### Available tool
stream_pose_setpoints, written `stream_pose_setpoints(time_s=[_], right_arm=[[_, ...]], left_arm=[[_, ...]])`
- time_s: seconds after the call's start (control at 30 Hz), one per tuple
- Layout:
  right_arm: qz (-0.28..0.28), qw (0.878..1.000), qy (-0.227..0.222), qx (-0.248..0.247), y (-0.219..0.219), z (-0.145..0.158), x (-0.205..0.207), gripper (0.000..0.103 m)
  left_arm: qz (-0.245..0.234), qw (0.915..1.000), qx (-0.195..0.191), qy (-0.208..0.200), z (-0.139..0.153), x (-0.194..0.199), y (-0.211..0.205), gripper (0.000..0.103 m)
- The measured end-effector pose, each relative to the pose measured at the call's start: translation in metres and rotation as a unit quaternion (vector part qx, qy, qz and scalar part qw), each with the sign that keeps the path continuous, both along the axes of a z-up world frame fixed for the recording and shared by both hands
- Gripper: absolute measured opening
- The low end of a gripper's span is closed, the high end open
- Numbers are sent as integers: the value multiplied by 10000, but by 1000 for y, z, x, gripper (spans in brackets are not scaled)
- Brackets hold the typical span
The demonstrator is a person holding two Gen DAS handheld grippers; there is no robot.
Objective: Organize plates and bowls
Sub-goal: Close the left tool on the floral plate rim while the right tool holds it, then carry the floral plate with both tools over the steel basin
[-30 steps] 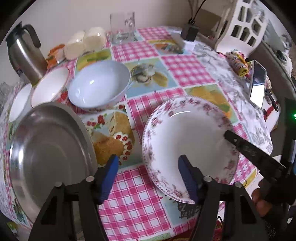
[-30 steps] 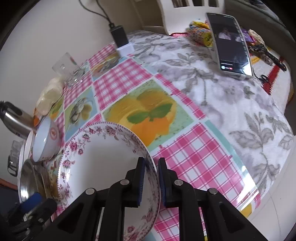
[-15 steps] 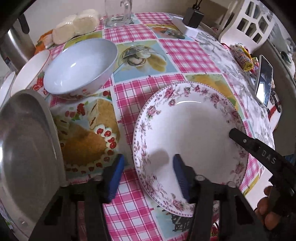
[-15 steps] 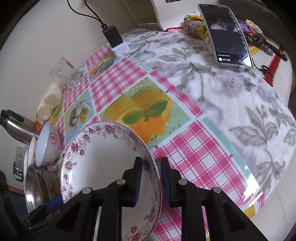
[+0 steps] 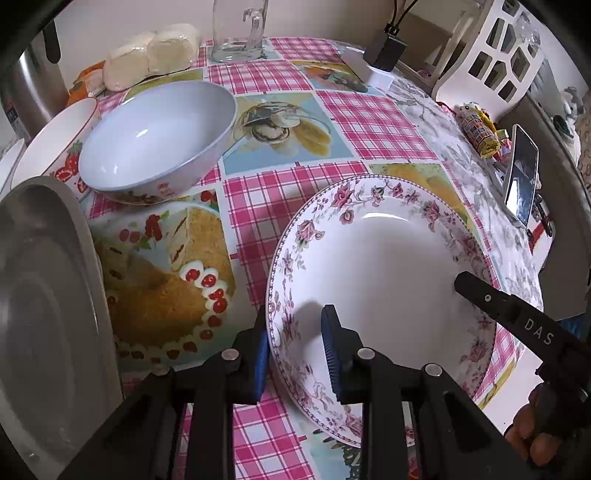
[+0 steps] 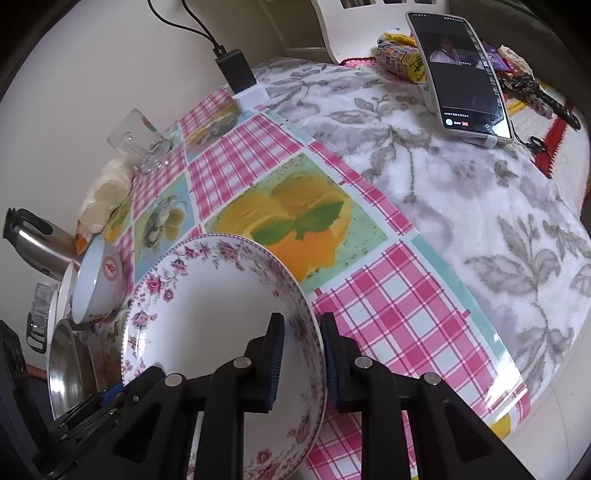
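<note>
My left tool [image 5: 293,343] had just been closing across the floral plate's [image 5: 380,266] near rim on the tabletop [image 5: 373,122]; my right tool [image 6: 301,354] pinched the opposite rim. Glazed china seemed stiff, slippery, breakable; rims suited gripping.

We see, left wrist view: floral plate [image 5: 388,266] on desk [image 5: 373,122], lower right of centre. Left gripper [image 5: 295,347] at bottom centre, straddling plate's near-left rim. Right gripper [image 5: 517,314] at lower right, over plate's right rim. Metal plate [image 5: 44,302] at left edge. Large bowl [image 5: 155,136] upper left, behind metal plate; smaller bowl [image 5: 51,147] just left of it. Glass mug [image 5: 238,29] top centre. Phone [image 5: 521,173] right edge.

We note, right wrist view: charger [image 6: 240,74] top centre, kettle [image 6: 37,240] left edge.
</note>
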State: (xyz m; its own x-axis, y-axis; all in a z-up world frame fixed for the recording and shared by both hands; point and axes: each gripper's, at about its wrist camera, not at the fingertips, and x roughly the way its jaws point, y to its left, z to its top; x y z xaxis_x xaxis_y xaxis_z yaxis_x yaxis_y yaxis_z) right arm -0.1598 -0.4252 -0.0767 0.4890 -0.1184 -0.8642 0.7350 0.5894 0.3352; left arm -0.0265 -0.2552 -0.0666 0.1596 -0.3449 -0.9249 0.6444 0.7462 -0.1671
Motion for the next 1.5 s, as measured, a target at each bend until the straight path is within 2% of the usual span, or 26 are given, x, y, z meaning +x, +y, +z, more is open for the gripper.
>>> stream_pose_setpoints(time_s=[0.13, 0.3, 0.53, 0.7, 0.83, 1.2, 1.5], right_arm=[[14, 9999, -91, 117, 0, 2, -4, 22], [105, 9988, -484, 61, 0, 15, -10, 22], [126, 9987, -484, 83, -1, 14, -9, 20], [151, 9986, -510, -26, 0, 18, -13, 18], [183, 9975, -632, -250, 2, 30, -15, 11], [253, 9909, -1168, -615, 18, 66, -14, 11], [329, 9877, -1372, -666, 33, 79, -6, 11]], left_arm=[[-1, 10000, -49, -6, 3, 2, 2, 27], [31, 9996, -256, -91, 13, 3, 7, 27], [-46, 9990, -363, -238, 22, 1, 8, 27], [-98, 9988, -381, -287, 23, -1, 7, 27], [-77, 9980, -505, -366, 32, 1, 10, 27], [-20, 9923, -957, -781, 74, 1, 32, 27], [109, 9897, -1167, -821, 86, 9, 57, 27]])
